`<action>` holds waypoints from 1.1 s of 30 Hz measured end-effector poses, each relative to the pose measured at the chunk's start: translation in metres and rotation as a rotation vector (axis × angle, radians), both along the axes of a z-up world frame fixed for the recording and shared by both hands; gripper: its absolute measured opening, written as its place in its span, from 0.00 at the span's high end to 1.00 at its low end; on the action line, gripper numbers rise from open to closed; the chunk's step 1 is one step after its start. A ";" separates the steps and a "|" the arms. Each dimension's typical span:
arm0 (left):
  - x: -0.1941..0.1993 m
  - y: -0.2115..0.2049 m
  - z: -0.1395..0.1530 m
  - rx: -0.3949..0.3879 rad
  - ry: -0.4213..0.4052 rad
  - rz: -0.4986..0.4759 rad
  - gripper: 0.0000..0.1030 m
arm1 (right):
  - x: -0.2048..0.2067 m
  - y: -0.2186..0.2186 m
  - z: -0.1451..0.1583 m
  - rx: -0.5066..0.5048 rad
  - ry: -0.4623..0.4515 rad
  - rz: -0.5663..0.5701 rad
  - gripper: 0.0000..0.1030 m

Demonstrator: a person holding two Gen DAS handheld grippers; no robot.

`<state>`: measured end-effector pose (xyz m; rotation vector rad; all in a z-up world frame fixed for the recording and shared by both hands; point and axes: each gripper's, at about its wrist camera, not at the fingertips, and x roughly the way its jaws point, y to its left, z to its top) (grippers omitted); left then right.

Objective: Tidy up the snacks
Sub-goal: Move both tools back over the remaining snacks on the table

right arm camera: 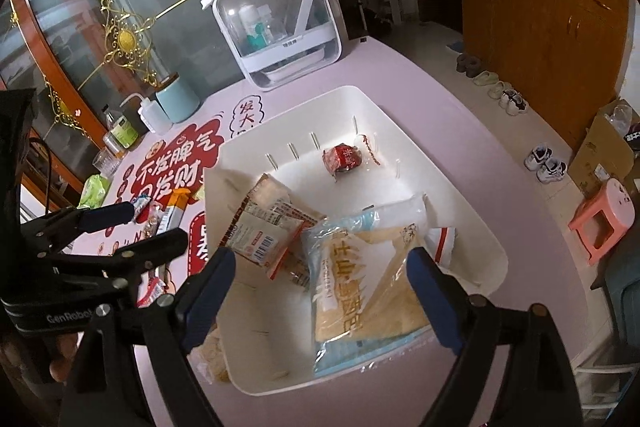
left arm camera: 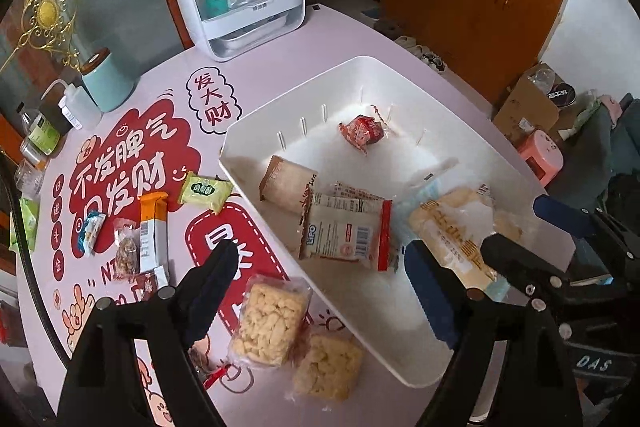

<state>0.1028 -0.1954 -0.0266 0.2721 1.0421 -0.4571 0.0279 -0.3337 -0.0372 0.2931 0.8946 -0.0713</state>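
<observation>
Two puffed-rice packs (left arm camera: 276, 323) lie on the counter (left arm camera: 320, 39) at six o'clock of the tray (left arm camera: 404, 67); lower the spread, empty left hand-held gripper (left arm camera: 320, 291) squarely over one, right hand-held gripper (right arm camera: 320, 287) also spread.

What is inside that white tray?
The white tray holds a red wrapped sweet, a barcoded biscuit packet and a large bread bag; the packet beneath the biscuits is mostly covered.

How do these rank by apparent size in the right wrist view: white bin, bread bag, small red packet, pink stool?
1. white bin
2. bread bag, enlarged by being nearest the camera
3. pink stool
4. small red packet

The stool stands farther away, on the floor, so it looks smaller than it really is.
</observation>
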 end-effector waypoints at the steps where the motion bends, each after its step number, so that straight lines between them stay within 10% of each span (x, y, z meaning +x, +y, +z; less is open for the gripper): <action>1: -0.001 0.002 0.002 0.002 -0.005 0.000 0.18 | -0.001 0.001 0.001 -0.001 -0.001 0.000 0.14; 19: -0.003 0.159 0.048 -0.020 -0.115 0.088 0.18 | -0.033 0.094 0.023 -0.116 0.005 -0.088 0.14; 33: -0.008 0.211 -0.054 0.044 0.092 -0.084 0.18 | -0.050 0.179 -0.026 -0.057 0.122 -0.200 0.15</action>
